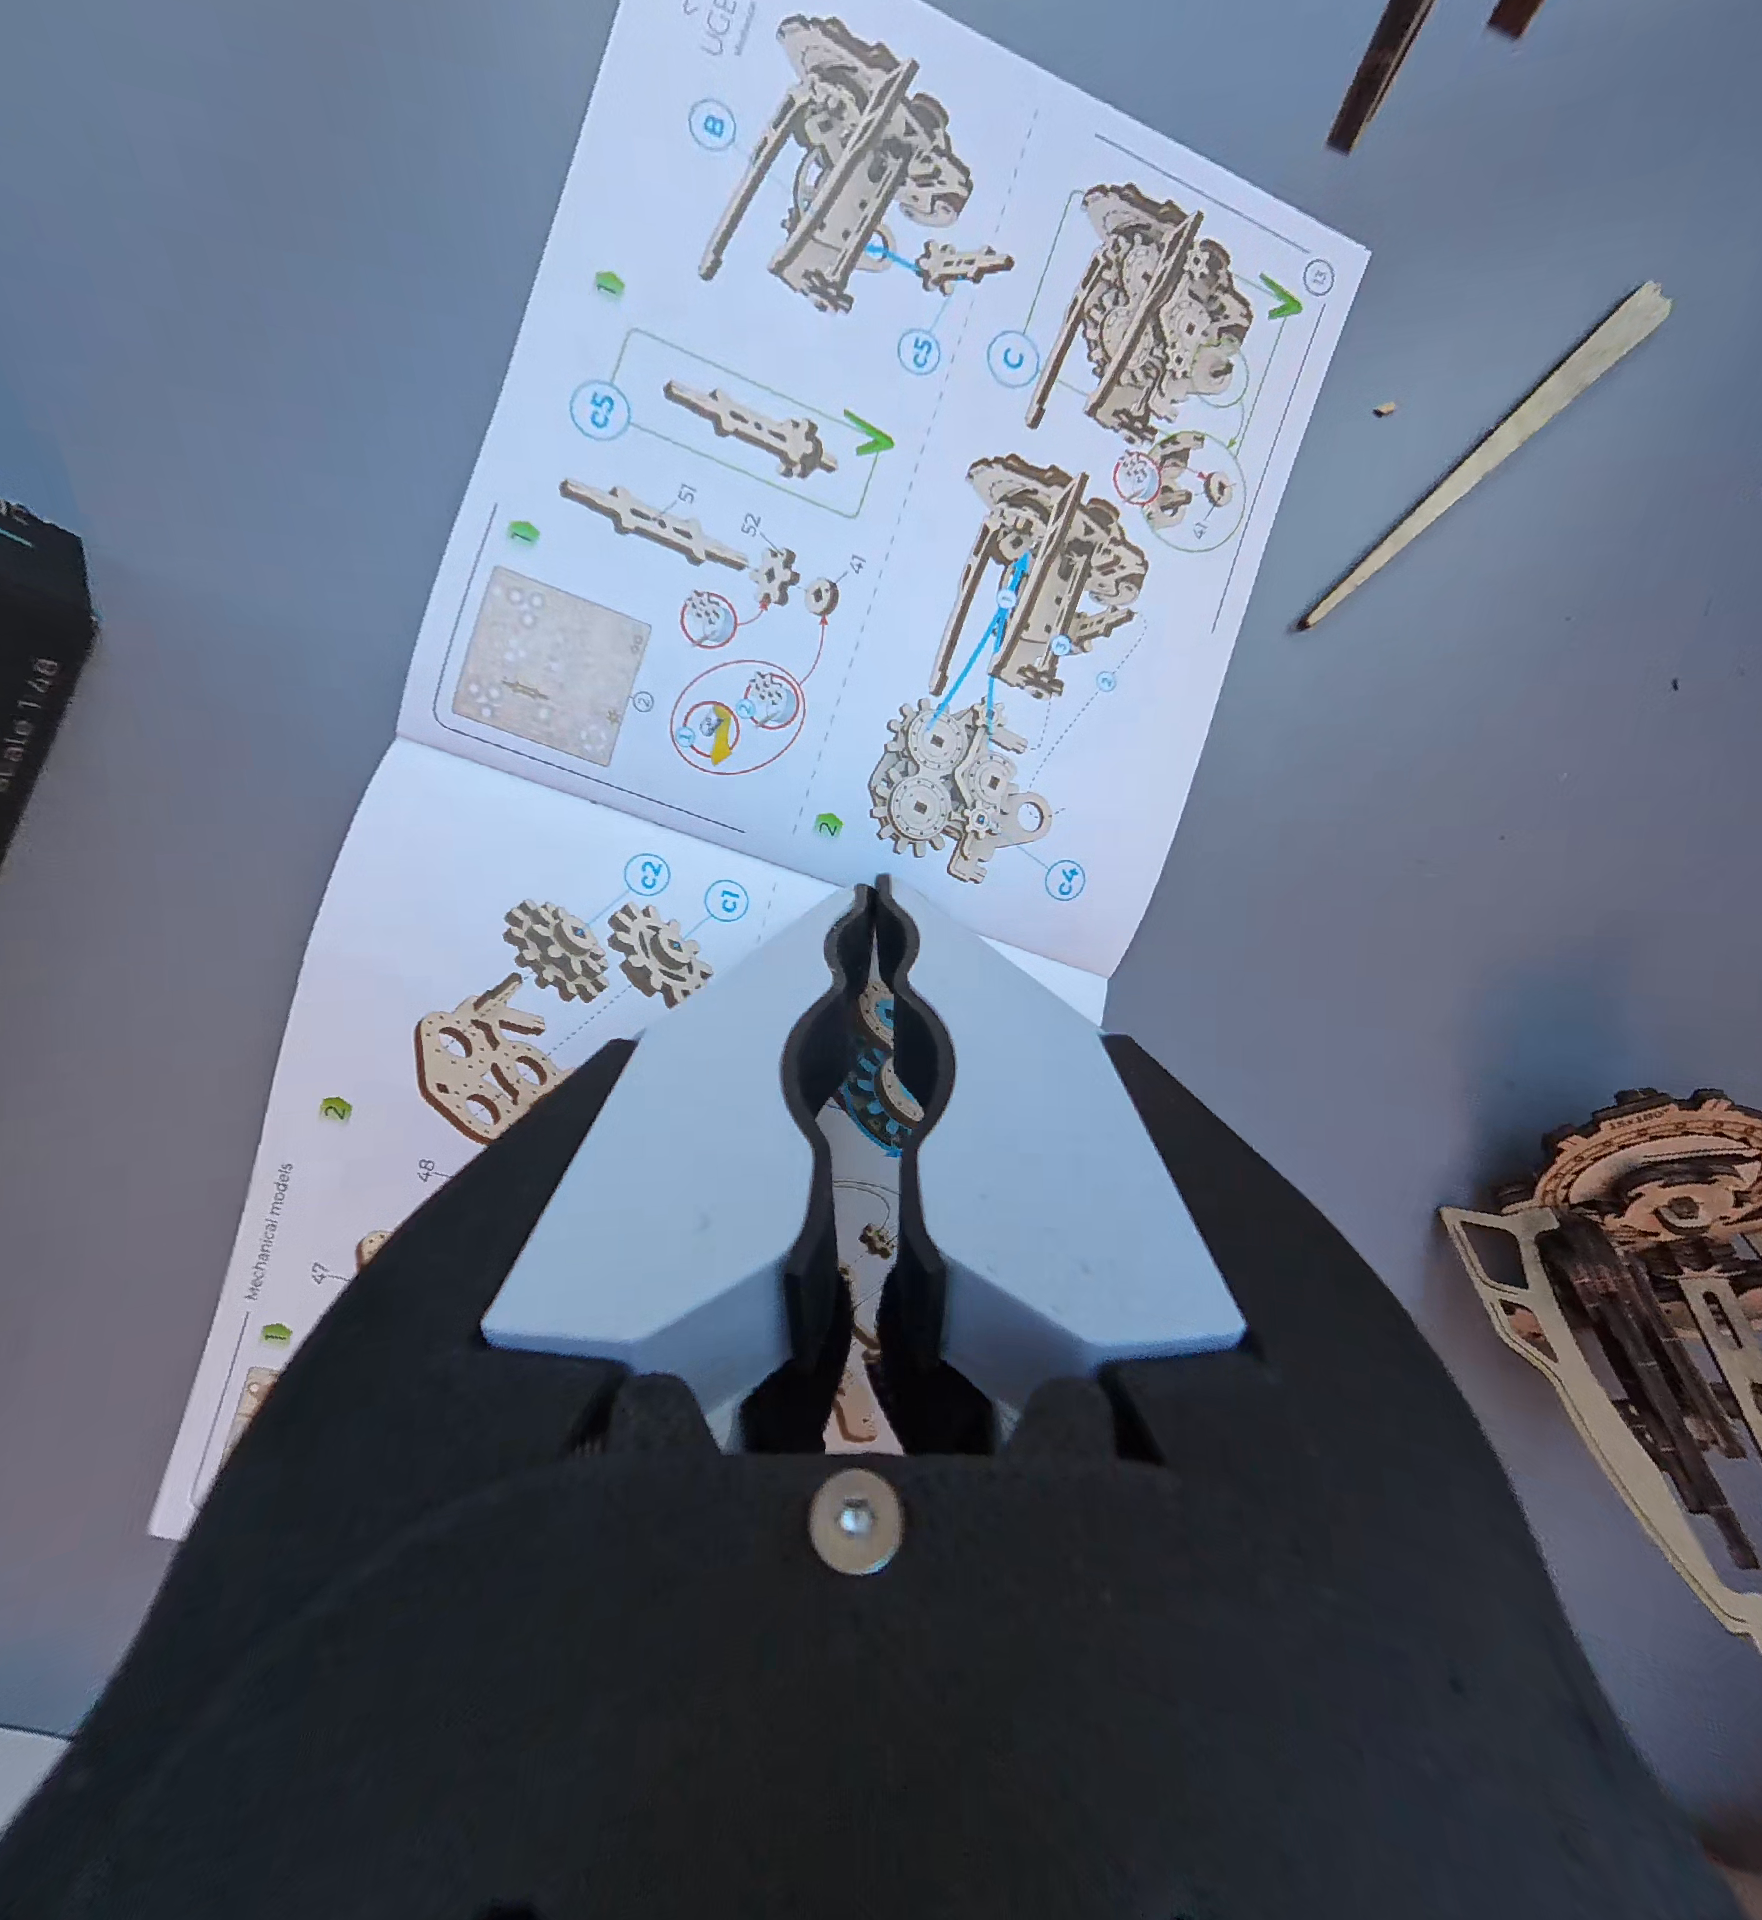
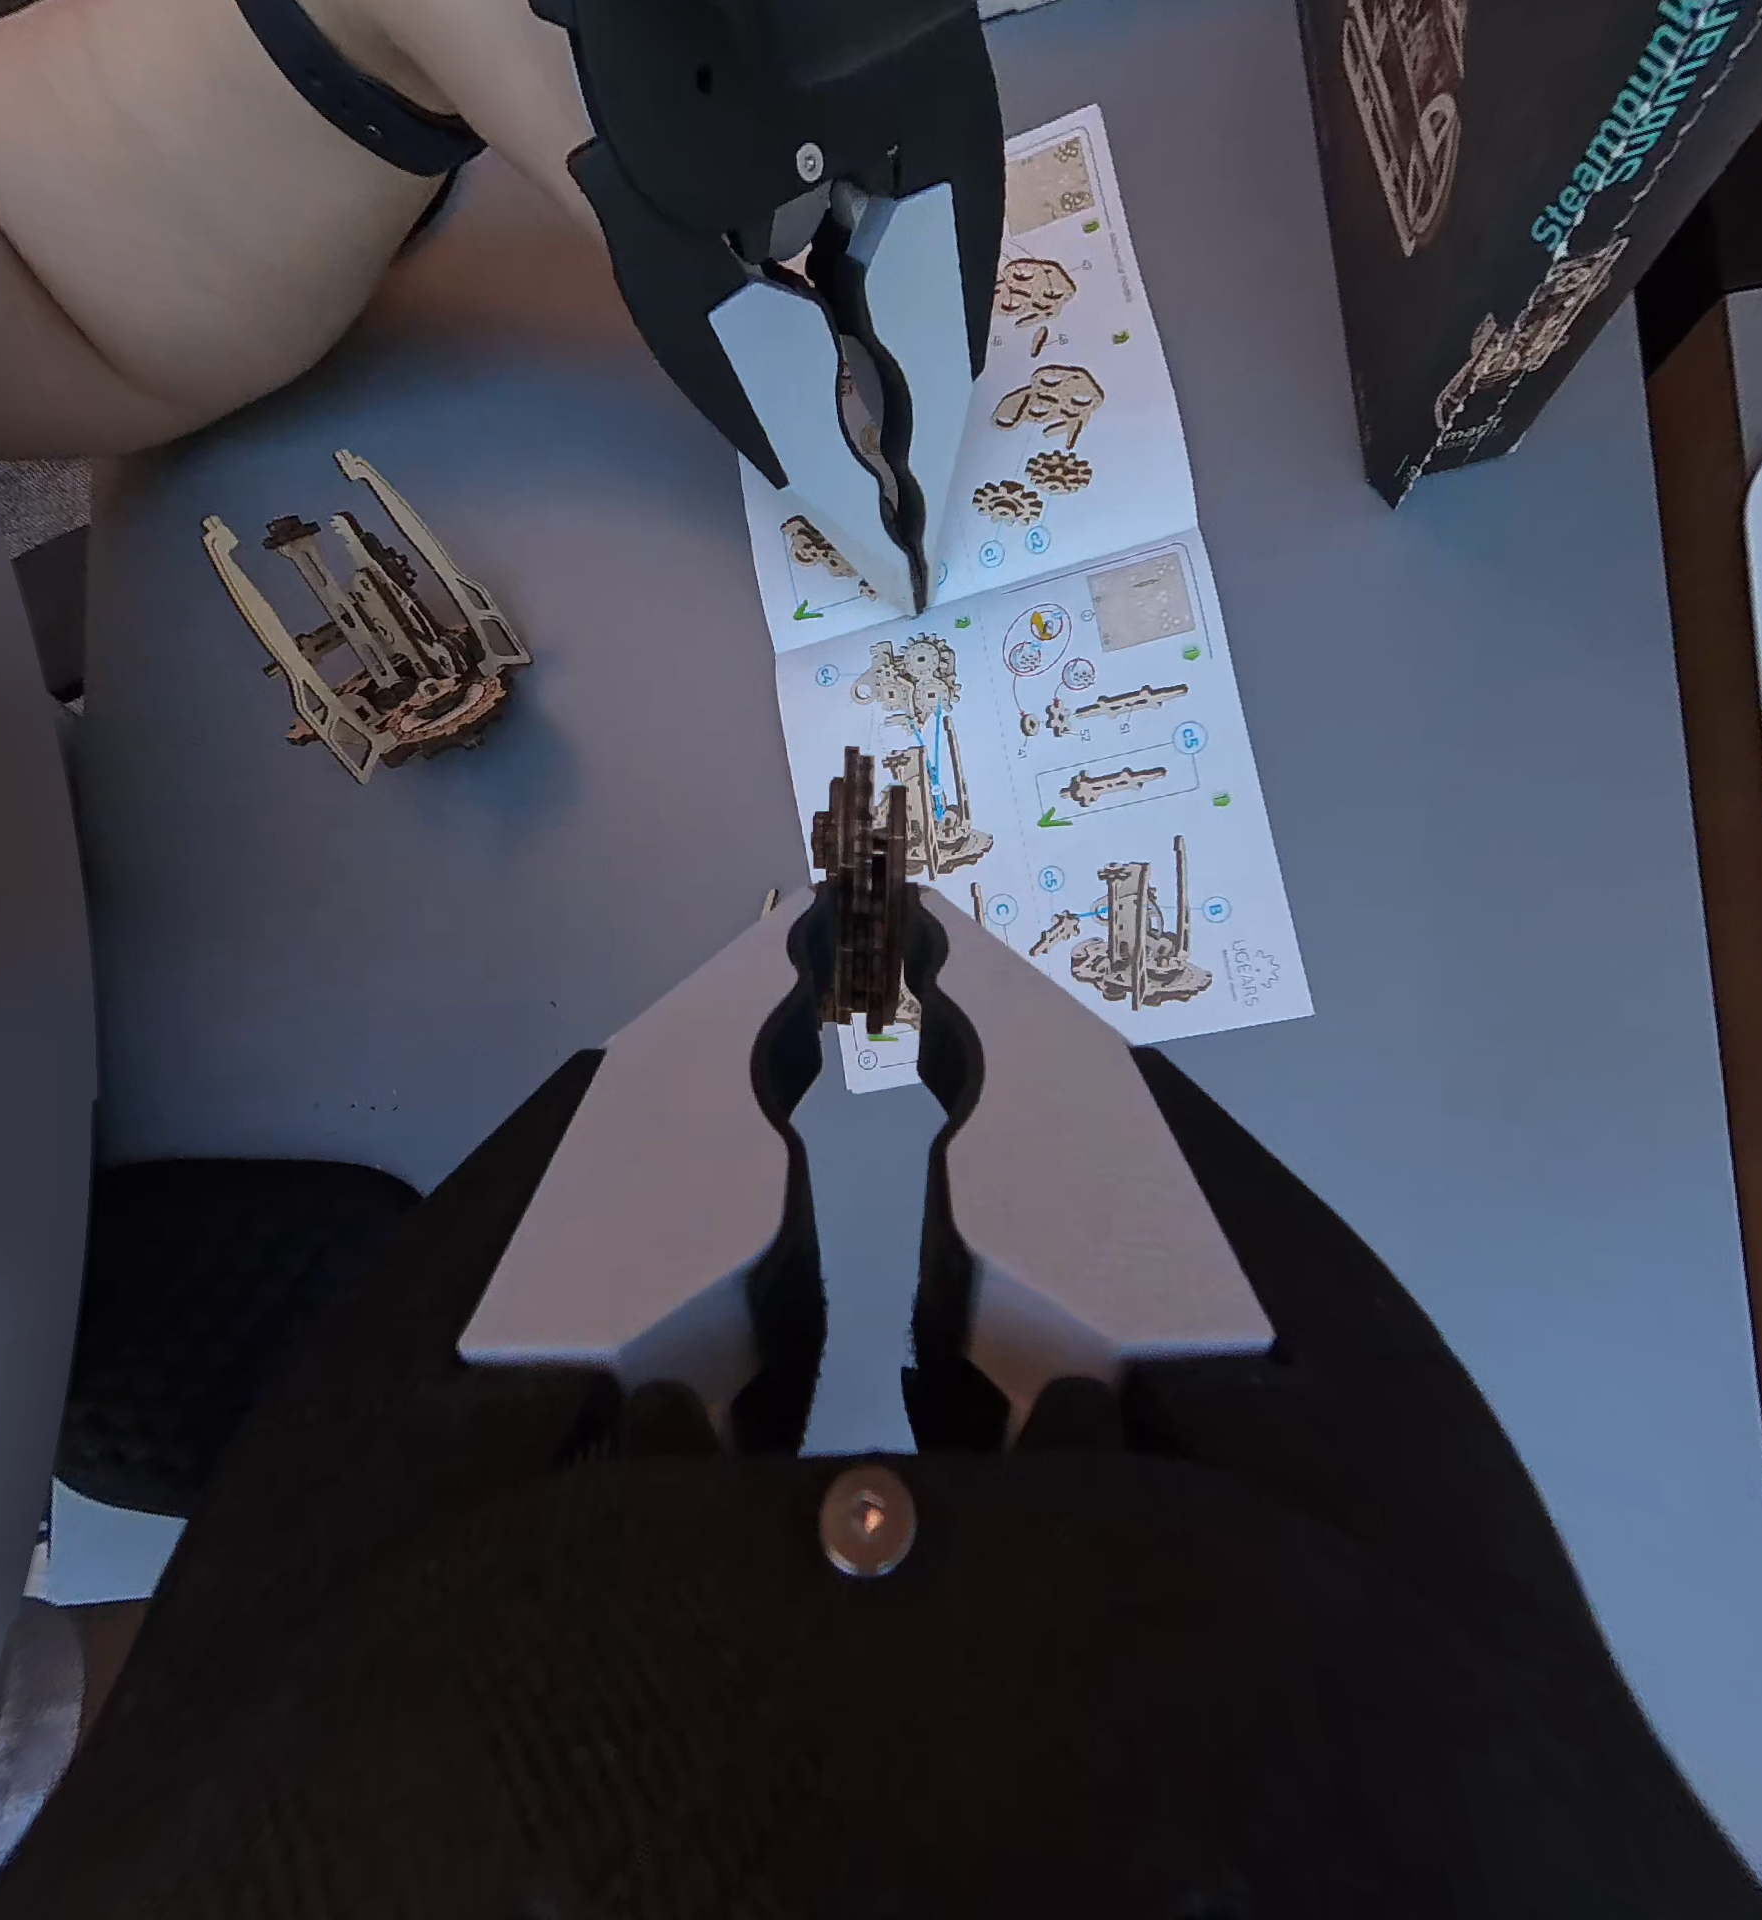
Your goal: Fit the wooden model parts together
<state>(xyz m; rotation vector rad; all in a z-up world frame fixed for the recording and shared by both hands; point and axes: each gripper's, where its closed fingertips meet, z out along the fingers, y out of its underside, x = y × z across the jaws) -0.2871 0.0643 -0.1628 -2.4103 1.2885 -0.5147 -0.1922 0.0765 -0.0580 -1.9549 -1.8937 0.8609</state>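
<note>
- The right tongs (image 2: 861,914) are clamped on a small stack of dark wooden gear pieces (image 2: 859,883), held edge-up above the open instruction booklet (image 2: 1116,727) on the grey desk (image 2: 441,987).
- The left tongs (image 1: 879,894) are closed tip to tip with nothing between them; in the right wrist view they hang point-down just over the booklet's fold, so they carry no part.
- The partly built wooden model (image 2: 378,644) sits on the desk well apart from both tongs, off to the side of the booklet. It already has frame plates, uprights and a toothed round base joined, so a good share of the assembly looks done.
- What is left, as I judge it: the gear stack has not met the model, so this sub-assembly is not yet fitted.
- A pale wooden strip (image 1: 1490,457) and tiny offcuts lie loose on the desk; whether the strip is a part or scrap, I cannot tell.
- The dark kit box (image 2: 1542,239) stands beyond the booklet.
</note>
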